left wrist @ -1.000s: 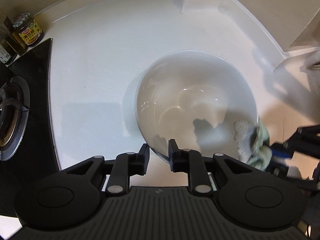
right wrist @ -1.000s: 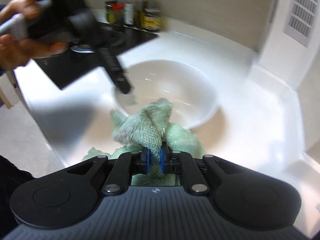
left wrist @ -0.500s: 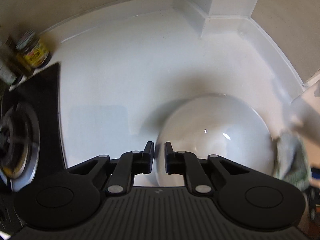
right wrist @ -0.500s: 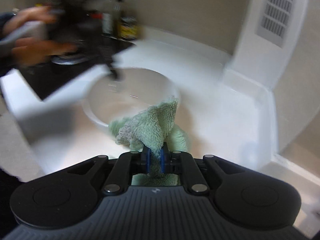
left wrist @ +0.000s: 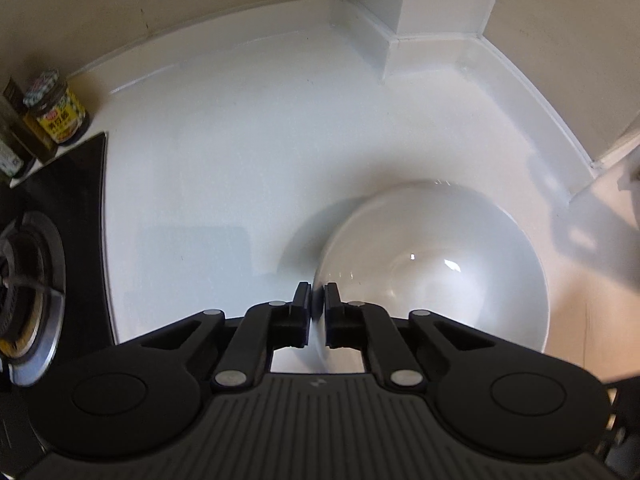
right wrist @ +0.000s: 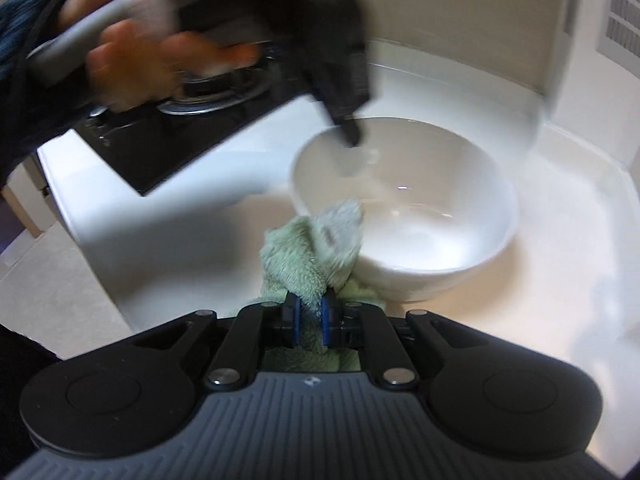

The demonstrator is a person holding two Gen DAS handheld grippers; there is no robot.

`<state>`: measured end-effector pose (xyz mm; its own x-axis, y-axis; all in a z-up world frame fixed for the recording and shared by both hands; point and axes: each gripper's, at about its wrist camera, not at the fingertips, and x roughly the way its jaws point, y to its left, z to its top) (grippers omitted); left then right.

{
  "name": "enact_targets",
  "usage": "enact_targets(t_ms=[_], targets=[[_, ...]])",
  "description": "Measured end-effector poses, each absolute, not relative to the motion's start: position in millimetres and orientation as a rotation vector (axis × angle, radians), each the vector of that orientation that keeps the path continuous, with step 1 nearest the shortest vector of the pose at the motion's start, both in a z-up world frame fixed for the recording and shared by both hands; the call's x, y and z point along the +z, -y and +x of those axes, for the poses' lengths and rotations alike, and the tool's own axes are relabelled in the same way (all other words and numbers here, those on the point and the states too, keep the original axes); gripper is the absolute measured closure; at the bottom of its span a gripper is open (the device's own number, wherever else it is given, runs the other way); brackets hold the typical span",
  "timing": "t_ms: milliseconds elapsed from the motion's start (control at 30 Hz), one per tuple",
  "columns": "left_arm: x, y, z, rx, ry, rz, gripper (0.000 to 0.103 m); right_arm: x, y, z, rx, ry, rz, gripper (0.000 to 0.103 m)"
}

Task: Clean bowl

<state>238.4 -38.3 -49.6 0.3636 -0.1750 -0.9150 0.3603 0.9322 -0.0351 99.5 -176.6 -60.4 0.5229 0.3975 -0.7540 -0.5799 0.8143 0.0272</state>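
While the counter [left wrist: 240, 168] carries everything shown, the bowl [left wrist: 436, 272] serves as the landmark; it stands upright on the white surface, well clear of the back wall. The hob [right wrist: 208, 120] lies to the bowl's left, its near corner fairly close to the rim, so a bowl dragged that way could strike it. The cloth [right wrist: 316, 248], pale green, rises against the bowl's near side, one fold lapping over the rim toward the inside. The left gripper [left wrist: 318, 312] sits at the bowl's left rim with its jaws drawn narrow onto the thin wall, which passes between the pads. That hold is on the edge only: a glazed wall may slip free, or the bowl may tip if the wiping pushes down on the opposite side. The right gripper [right wrist: 310, 318] stands just before the bowl, jaws pinched on the cloth. Little cloth projects past the pads, so the fingers themselves may knock the rim. The jar [left wrist: 56, 112] stands far left of the bowl, out of reach of trouble.
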Motion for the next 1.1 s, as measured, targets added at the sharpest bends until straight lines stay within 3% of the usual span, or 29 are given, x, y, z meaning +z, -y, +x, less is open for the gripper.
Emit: enact_targets(t_ms=[300,400,600,800,1100], targets=[[-45,51,200,-0.394,-1.159,0.197,0.076,-53,235,131,0.456,-0.869,-0.313,0.096],[-43,45,204,-0.404,-1.181,0.172,0.077,-53,249,151,0.412,-0.860,-0.348,0.096],[-45,49,246,-0.390,-1.174,0.238,0.094,-57,261,213,0.457,-0.801,-0.428,0.096],[-56,53,274,-0.348,-1.172,0.209,0.094,-72,249,214,0.538,-0.808,-0.457,0.096],[-56,58,257,-0.219,-1.147,0.169,0.093,-73,206,118,0.487,-0.835,-0.393,0.095]])
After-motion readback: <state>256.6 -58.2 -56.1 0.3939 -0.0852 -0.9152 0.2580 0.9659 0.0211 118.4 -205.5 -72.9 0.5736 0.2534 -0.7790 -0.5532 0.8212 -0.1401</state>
